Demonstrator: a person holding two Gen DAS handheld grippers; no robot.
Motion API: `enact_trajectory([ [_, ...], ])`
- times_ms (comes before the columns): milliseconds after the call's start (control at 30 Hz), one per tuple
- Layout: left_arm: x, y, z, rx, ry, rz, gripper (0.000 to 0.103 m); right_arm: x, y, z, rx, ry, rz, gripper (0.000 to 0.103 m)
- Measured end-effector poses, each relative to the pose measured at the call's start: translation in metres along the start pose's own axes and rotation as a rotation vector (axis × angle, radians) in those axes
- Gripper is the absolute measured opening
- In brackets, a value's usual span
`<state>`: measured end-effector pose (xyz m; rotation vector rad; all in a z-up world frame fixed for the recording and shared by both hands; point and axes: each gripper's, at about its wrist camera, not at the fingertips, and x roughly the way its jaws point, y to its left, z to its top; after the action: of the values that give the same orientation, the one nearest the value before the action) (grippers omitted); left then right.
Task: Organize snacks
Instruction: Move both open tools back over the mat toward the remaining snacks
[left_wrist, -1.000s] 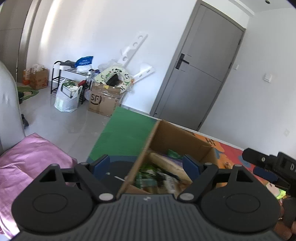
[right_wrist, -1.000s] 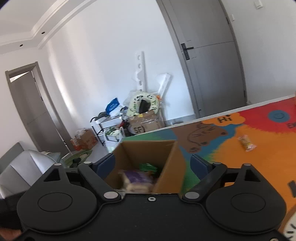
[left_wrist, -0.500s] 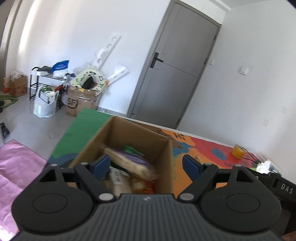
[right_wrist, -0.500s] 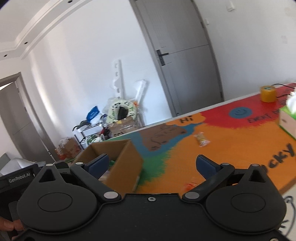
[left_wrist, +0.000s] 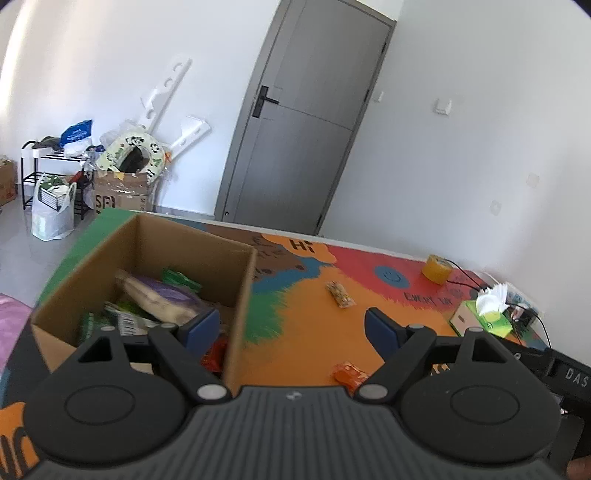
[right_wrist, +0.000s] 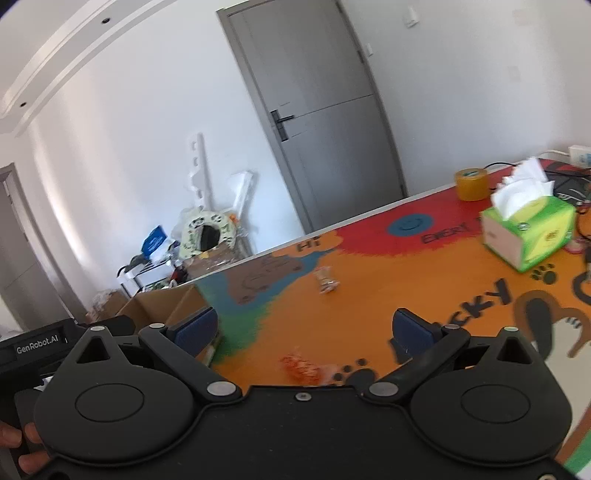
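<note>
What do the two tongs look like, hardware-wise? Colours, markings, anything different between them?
Both tongs are black, with two round disc housings, silver pivot screws and blue pads on the fingers. The left tongs have a ribbed grey centre plate; the right tongs have a smooth black one. In each view the other unit's body shows white lettering: "GenRobot.AI" on one, "DAS" on the other. No cables or sleeves are visible on them.

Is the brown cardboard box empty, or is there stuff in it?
Not empty. The brown cardboard box is open on top, with several snack packets inside, like a purple-and-tan packet and a green packet.
</note>
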<state>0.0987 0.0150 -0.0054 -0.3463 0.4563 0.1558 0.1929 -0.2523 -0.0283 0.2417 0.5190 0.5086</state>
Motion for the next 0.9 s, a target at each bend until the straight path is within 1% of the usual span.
enact_trajectory([
  [167, 0.014, -0.016, -0.002, 0.024, 0.022, -0.01, 0.085, -0.005, -0.026, 0.002, 0.035, -0.01, -0.03, 0.103],
  [367, 0.031, -0.032, -0.008, 0.044, 0.049, -0.027, 0.086, 0.004, -0.047, 0.0, 0.067, 0.004, -0.044, 0.103],
  [733, 0.069, -0.05, -0.027, 0.046, 0.115, -0.004, 0.085, 0.022, -0.07, -0.013, 0.079, 0.062, -0.028, 0.103],
  [900, 0.085, -0.058, -0.036, 0.042, 0.152, 0.007, 0.083, 0.028, -0.08, -0.018, 0.08, 0.078, -0.029, 0.103],
])
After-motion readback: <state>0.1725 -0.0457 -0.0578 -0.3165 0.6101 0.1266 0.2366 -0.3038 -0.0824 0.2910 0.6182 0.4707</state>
